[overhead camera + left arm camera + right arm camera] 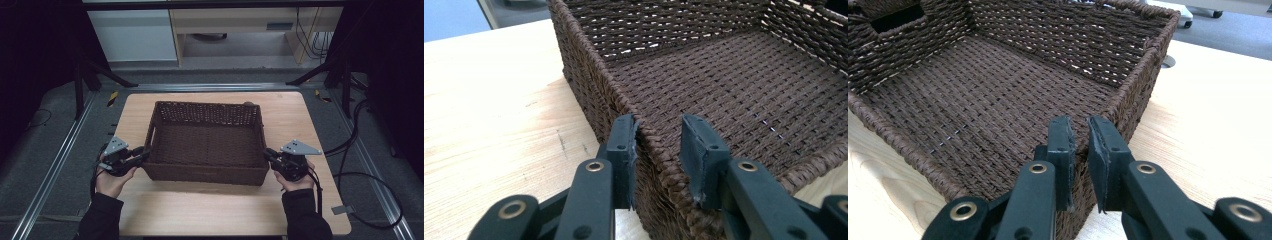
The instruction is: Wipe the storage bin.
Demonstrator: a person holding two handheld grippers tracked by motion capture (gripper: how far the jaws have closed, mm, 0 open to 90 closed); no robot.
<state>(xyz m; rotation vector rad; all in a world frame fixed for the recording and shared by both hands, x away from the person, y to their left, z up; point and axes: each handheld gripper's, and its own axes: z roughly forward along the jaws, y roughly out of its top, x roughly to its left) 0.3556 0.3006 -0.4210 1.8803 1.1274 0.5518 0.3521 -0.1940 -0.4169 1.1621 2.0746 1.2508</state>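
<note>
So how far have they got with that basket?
Done: the right gripper is clamped on the right wall of the empty basket. In hand: the left gripper straddles the left wall, one pad touching, the other apart, so not yet clamped. Left: closing it and moving the basket, which sits on the table.

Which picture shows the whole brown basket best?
The high view: the whole woven basket sits on the table with all four walls visible. The left gripper view shows one near corner and part of the floor; the right gripper view shows another corner and a handle hole.
</note>
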